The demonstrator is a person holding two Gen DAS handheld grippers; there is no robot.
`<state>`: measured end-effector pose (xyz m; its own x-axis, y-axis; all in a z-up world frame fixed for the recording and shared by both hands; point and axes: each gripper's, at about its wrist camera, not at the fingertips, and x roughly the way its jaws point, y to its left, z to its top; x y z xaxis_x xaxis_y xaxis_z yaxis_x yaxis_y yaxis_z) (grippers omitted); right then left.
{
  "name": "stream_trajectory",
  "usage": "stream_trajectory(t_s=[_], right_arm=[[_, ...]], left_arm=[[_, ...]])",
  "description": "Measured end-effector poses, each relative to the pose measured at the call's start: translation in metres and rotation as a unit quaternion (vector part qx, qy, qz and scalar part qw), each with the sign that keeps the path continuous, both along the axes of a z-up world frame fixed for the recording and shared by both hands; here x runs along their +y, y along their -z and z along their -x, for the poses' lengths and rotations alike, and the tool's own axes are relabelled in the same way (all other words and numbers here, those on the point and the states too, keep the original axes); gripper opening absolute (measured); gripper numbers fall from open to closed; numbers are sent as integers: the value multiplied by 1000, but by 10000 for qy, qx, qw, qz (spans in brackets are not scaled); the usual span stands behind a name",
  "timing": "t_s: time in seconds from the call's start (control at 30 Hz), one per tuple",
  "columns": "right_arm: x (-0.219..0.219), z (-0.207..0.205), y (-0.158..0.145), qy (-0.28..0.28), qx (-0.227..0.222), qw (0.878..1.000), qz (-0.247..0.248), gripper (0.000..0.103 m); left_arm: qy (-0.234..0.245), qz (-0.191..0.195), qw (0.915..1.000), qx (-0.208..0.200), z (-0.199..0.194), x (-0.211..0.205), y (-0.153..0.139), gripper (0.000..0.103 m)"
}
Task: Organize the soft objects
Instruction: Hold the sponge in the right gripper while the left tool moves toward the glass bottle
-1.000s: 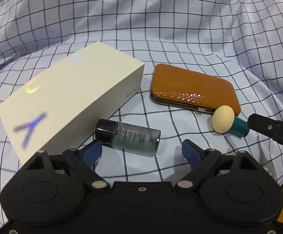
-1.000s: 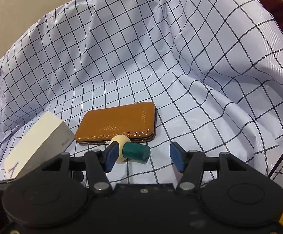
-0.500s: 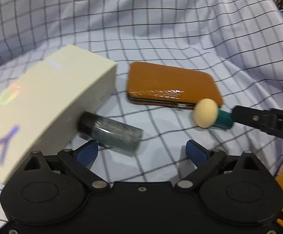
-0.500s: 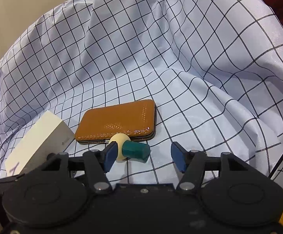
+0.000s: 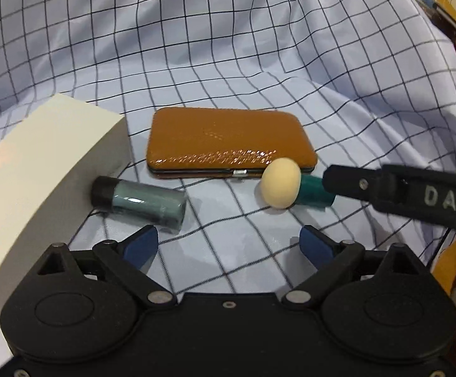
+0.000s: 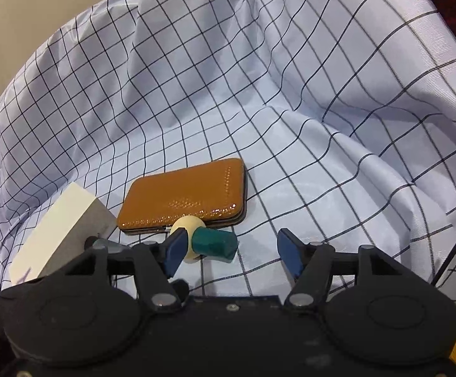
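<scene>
The left gripper has its blue pads spread wide over bare checked cloth, having opened further moments ago, with nothing between them. Just ahead of its left pad lies a small dark bottle on its side, its black cap touching the white box, which runs off the left edge of that view; the print on the box is blurred and unreadable. Further ahead sits the brown case, flat on the cloth. Ahead and to the right of this gripper lies the makeup sponge, a cream egg-shaped head on a teal handle, just in front of the case. The right gripper has just been opening, and its pads stand apart around the sponge's teal handle: the left pad hides part of the cream head, so whether it touches cannot be told, while the right pad is well clear. In the left wrist view one black finger of the right gripper covers the handle's far end. The bottle is almost wholly hidden behind the right gripper's body in its own view.
</scene>
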<state>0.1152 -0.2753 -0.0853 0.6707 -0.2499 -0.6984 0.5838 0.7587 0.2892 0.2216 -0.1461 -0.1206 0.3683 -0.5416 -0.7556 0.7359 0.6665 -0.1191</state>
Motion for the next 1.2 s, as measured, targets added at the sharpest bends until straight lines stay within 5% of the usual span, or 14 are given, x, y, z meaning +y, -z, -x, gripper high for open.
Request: stream_trajectory(t_s=[0.17,0.33,0.53,0.73,0.9,1.2], right_arm=[[6,-18,4,-154,289,9994,63,80],[16,-36,4,-96,423,9988,233,97],[24,-51,7,177,673,9956,624,97],[16,-55,17,284,852,9953,353,89],[23,-58,14,-145,753,9966,309,55],[31,-63,-5,-948,344,9949,75,55]], left_arm=[[-291,-501,9980,-233,9,10,-1,93],[-646,-382,9971,-83,7,31,-5,93],[-836,-246,9962,34,5,43,-6,93],[-904,-168,9957,113,5,50,-3,93],[-1005,-94,9947,170,4,56,-3,93],[-1083,-35,9938,268,6,59,-2,93]])
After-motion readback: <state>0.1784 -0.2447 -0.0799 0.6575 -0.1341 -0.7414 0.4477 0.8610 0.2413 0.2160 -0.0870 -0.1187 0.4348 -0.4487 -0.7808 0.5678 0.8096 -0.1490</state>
